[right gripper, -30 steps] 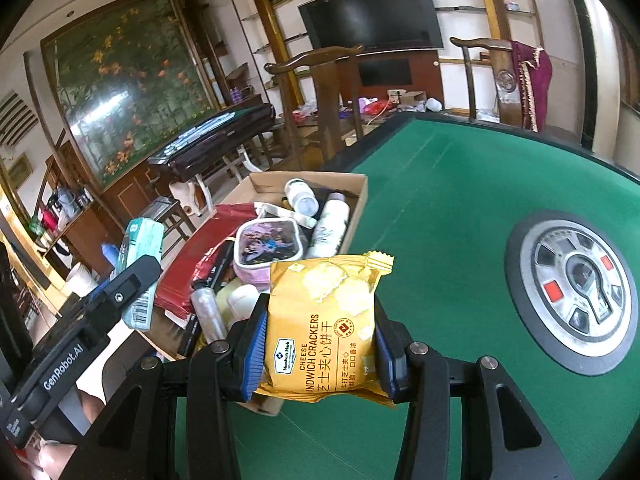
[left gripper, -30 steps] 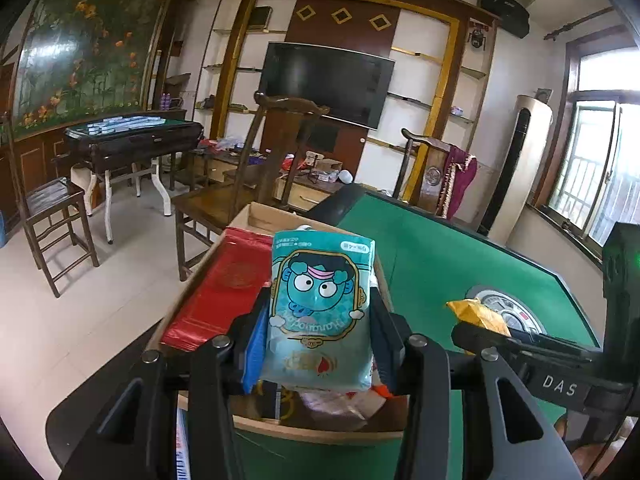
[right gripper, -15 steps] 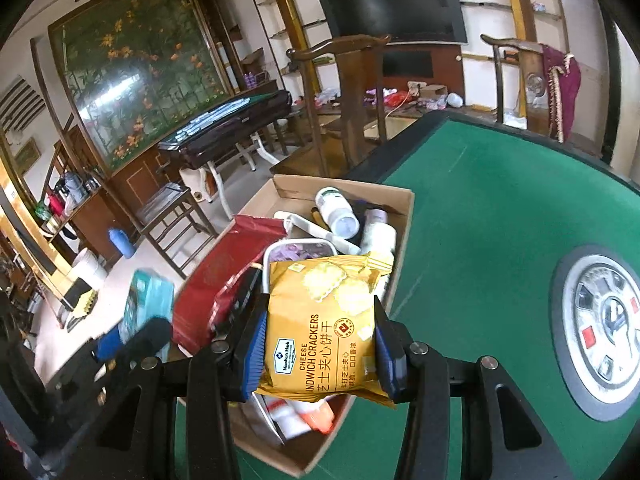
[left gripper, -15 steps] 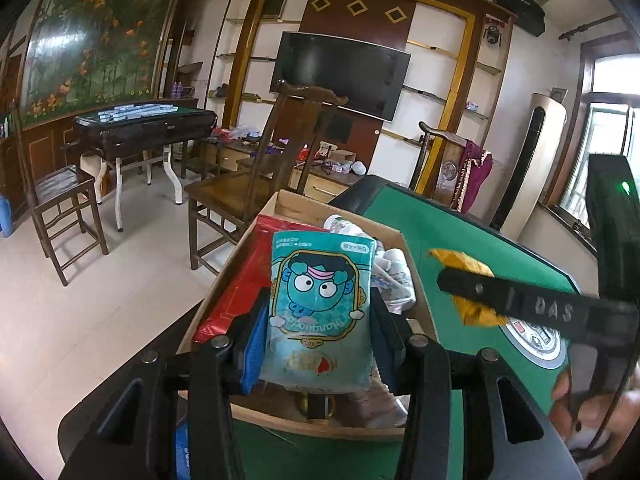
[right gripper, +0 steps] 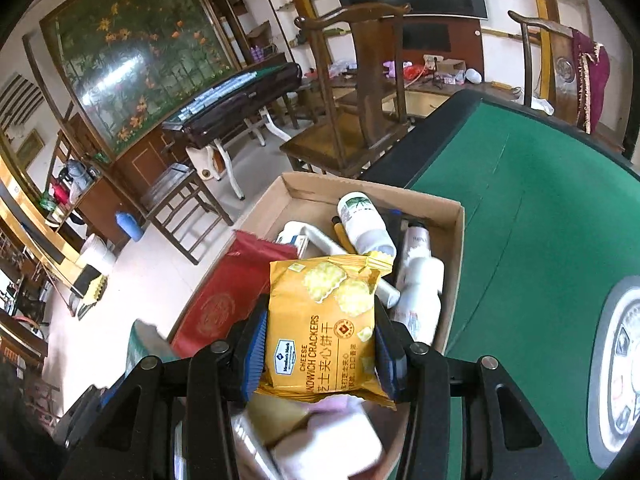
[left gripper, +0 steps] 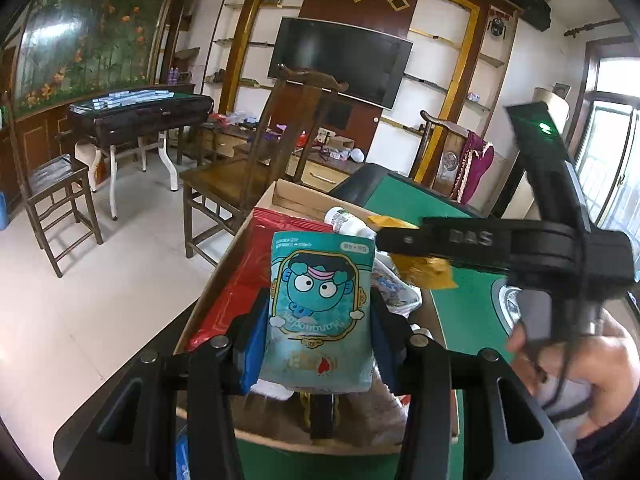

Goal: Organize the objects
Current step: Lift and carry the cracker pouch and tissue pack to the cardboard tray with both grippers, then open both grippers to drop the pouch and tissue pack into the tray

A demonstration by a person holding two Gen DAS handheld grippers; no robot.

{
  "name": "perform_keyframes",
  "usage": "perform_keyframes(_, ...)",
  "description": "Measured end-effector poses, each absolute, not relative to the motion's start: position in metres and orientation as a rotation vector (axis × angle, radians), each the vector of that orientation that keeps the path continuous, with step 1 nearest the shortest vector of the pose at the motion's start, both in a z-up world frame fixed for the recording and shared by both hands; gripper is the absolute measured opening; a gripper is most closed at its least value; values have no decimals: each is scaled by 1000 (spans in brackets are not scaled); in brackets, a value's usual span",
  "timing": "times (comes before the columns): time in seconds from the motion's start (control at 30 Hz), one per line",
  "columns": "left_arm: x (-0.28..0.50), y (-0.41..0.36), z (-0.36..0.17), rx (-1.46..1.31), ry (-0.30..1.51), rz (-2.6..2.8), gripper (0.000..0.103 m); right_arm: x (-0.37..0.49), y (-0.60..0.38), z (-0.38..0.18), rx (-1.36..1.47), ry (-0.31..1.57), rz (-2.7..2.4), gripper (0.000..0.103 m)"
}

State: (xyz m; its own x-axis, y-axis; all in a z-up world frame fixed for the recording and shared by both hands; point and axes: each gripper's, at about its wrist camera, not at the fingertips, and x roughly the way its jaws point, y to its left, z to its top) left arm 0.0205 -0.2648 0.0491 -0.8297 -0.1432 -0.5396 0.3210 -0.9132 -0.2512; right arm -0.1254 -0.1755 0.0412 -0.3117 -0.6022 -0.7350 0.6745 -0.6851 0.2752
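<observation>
So a teal snack pouch (left gripper: 320, 308) with a cartoon face is being pinched upright between the blue pads (left gripper: 253, 344) of the left tongs (left gripper: 318, 344), and it's being held just above the near end of the cardboard box (left gripper: 288, 200). Same deal on the other side: a yellow cheese cracker pack (right gripper: 322, 322) is being squeezed by the right tongs (right gripper: 320, 348), pads (right gripper: 256, 354) pressed in on both of its edges, and it's being hovered over the box (right gripper: 454, 248) too.

The box is being kept at the edge of the green-felt bench (right gripper: 520, 184) and it's pretty stuffed. A big red foil bag (right gripper: 228, 304) is being leaned along its left wall, a white bottle with a green label (right gripper: 360, 220) is lying toward the far end, and another white bottle (right gripper: 420, 292) is lying against the right wall. Something pale and blurry (right gripper: 332, 440) is sitting right under the cracker pack, too smeared to be identified.

In the left wrist view, the right tongs (left gripper: 404, 248) are being seen from the side, crossing over the box with the yellow pack (left gripper: 424, 272) poking out below, and the hand (left gripper: 580, 364) is gripping the handle at the right. A round panel (right gripper: 620, 368) is set into the felt further right.
</observation>
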Motion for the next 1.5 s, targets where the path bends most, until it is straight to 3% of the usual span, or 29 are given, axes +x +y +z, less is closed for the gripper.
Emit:
perform_keyframes(0.77, -36, -265, 43, 882, 501, -2729, 45, -179, -252, 26, 1141, 211, -2019, 50)
perform_keyframes(1.5, -61, -273, 34, 949, 501, -2706, 49, -201, -261, 17, 1215, 197, -1954, 51)
